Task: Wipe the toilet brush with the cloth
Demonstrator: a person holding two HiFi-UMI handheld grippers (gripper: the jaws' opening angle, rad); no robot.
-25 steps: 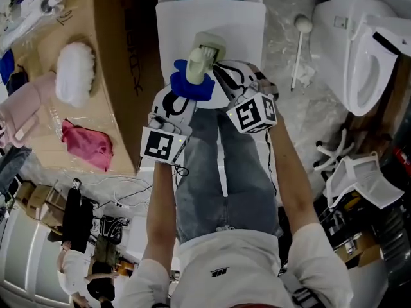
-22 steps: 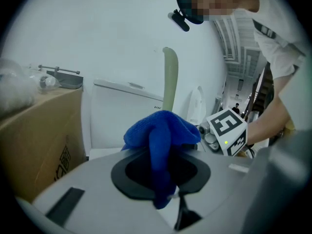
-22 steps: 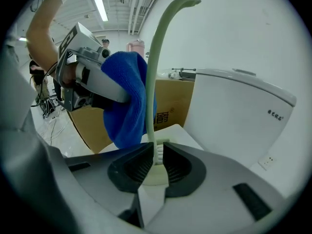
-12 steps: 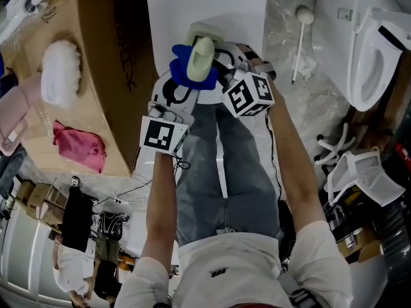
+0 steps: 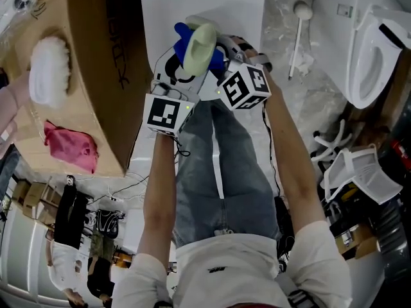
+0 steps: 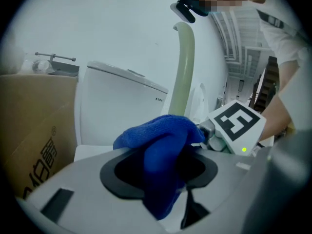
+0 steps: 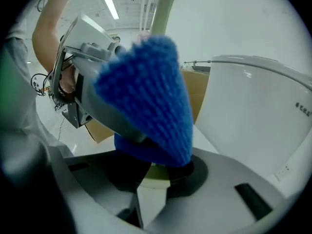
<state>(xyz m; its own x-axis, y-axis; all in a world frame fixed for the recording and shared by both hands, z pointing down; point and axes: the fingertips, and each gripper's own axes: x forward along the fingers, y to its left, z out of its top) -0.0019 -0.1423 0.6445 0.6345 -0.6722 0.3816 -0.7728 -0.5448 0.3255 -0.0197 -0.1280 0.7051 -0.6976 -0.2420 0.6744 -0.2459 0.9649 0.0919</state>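
Observation:
The pale green toilet brush handle [image 5: 201, 42] stands upright over the white toilet [image 5: 247, 8]. It also rises behind the blue cloth [image 6: 161, 145] in the left gripper view. That cloth [image 5: 185, 47] is bunched against the handle. My left gripper [image 5: 182, 61] has its jaws opening, and the cloth hangs loosely in the gap between them. My right gripper [image 5: 217, 53] comes in from the right, with its jaws closing on the lower handle [image 7: 157, 172]. The blue cloth [image 7: 151, 101] droops over them. The brush head is hidden.
A tall cardboard box [image 5: 96, 76] stands close on the left, with a white fluffy thing [image 5: 48, 69] and a pink cloth [image 5: 70, 147] on the wooden top beyond it. A second toilet [image 5: 359, 50] and a long-handled tool [image 5: 297, 31] lie at the right. My legs fill the space below.
Both grippers have moved up the picture toward the tank, and the cloth went with them. The cloth now sits against the handle's upper part. The pale green holder seen earlier is hidden.

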